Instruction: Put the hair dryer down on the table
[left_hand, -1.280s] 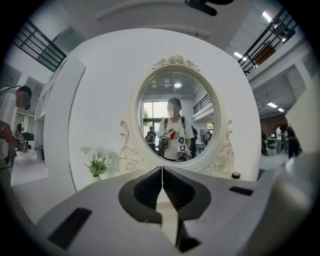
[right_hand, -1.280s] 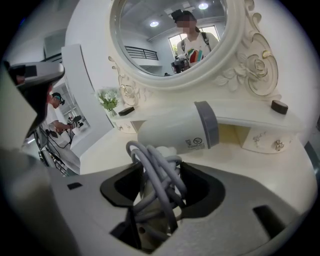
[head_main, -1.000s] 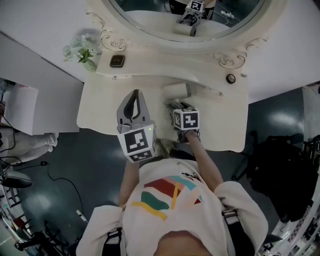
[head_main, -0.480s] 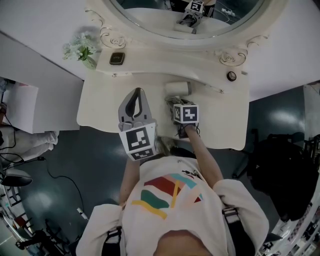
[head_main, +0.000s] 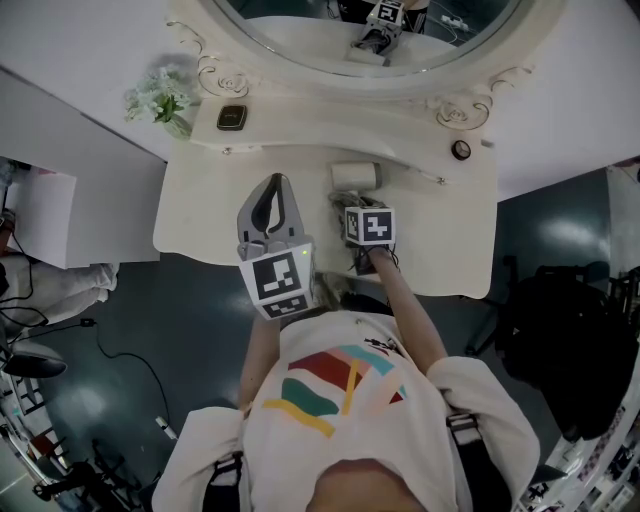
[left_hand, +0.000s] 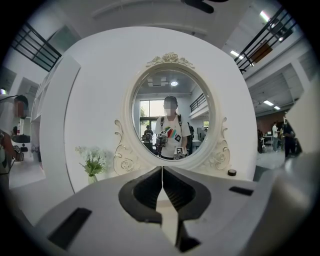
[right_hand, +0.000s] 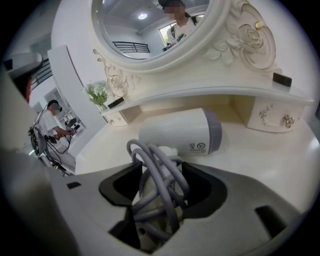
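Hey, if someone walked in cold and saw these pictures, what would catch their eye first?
The white hair dryer lying on its side on the cream dressing table, its cord-wrapped handle between the opening jaws of the right tool. Next, the big oval mirror in its ornate frame at the table's back, with a vase of white flowers at its left.

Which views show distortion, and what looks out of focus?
Left gripper view: strong fisheye bending, black corners, mirror sharp. Right gripper view: same bending; hair dryer sharp, its cord nearest the lens slightly soft. Head view: dressing table bright, floor dark.
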